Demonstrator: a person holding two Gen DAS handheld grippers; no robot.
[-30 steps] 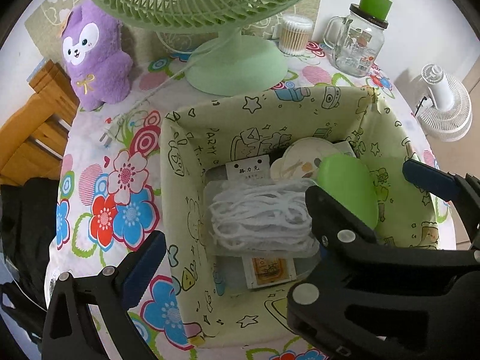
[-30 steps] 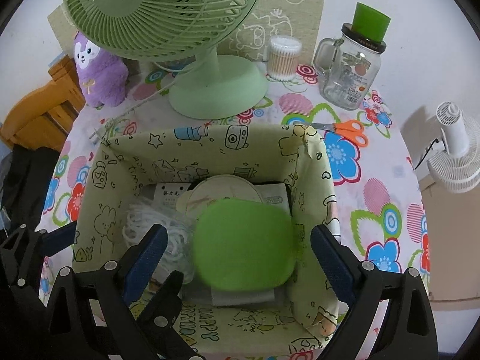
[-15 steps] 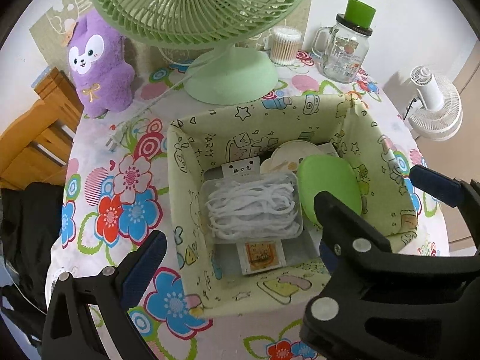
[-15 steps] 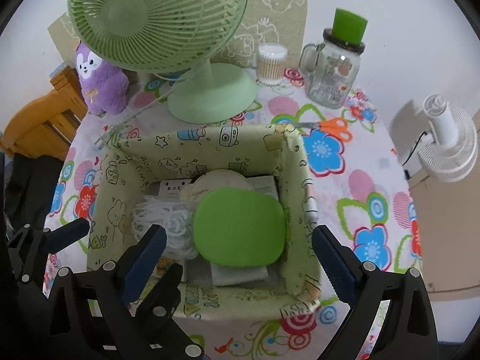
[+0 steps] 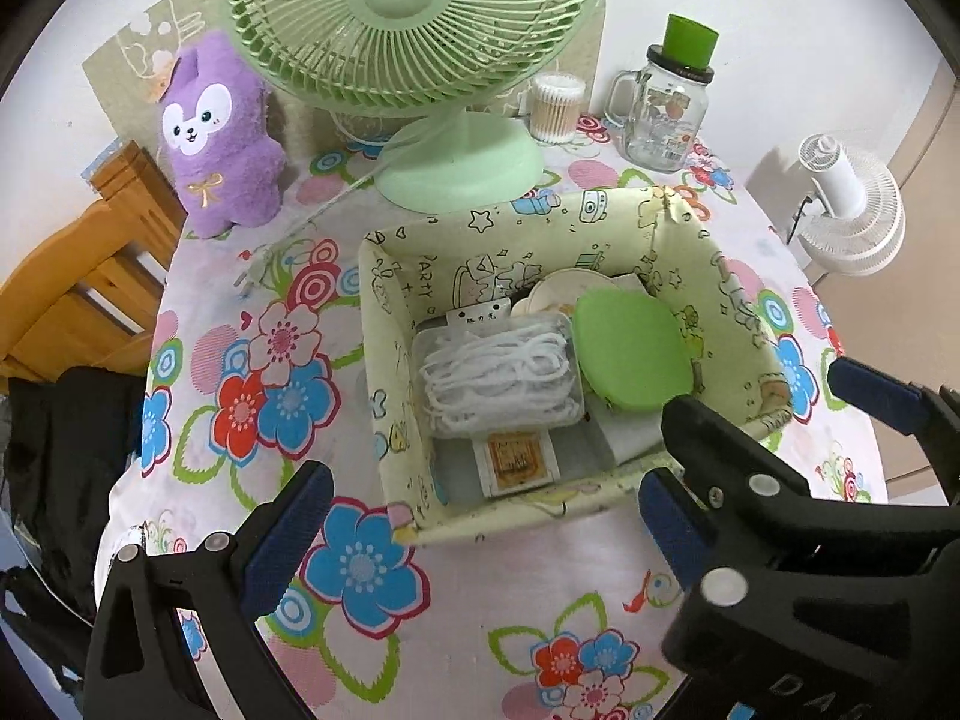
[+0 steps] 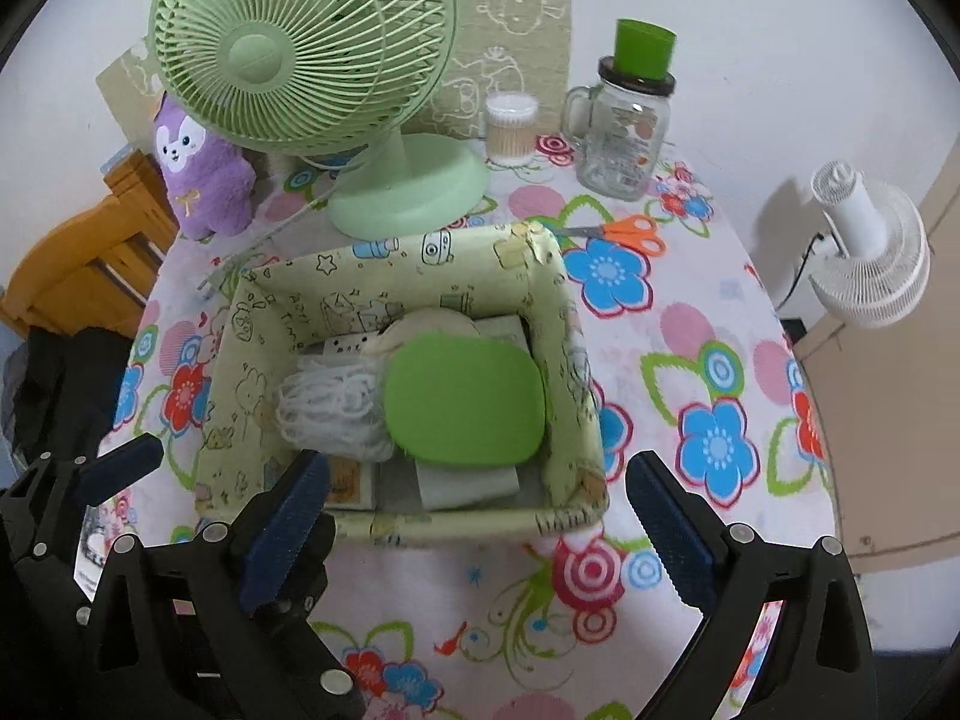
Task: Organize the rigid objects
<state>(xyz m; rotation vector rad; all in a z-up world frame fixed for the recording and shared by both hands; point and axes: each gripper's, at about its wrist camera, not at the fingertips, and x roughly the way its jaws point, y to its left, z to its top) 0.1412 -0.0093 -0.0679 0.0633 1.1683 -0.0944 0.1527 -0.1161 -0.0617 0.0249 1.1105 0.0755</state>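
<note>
A pale green fabric box (image 5: 522,216) (image 6: 384,252) printed with cartoons stands mid-table. Inside lie a flat green oval case (image 5: 630,348) (image 6: 465,402), a clear tub of white cord (image 5: 498,372) (image 6: 330,408), a round beige disc (image 5: 570,288) and an orange-printed card (image 5: 519,459). My left gripper (image 5: 477,531) hovers open over the box's near rim, nothing between its blue pads. To its right, my right gripper (image 6: 477,534) also hangs open and empty over the near rim, and its black frame covers the box's near right corner in the left wrist view.
Behind the box stand a green desk fan (image 5: 408,12), a purple plush (image 5: 216,138), a cotton-swab pot (image 5: 555,108) and a glass mug jar (image 5: 666,114). Orange scissors (image 6: 624,231) lie behind the box's right corner. A wooden chair (image 5: 72,294) is left; a white fan (image 5: 852,210) right.
Both grippers have drawn back and up from inside the box toward its near rim. The green case and the cord tub lie still in the box. Nothing was picked up.
</note>
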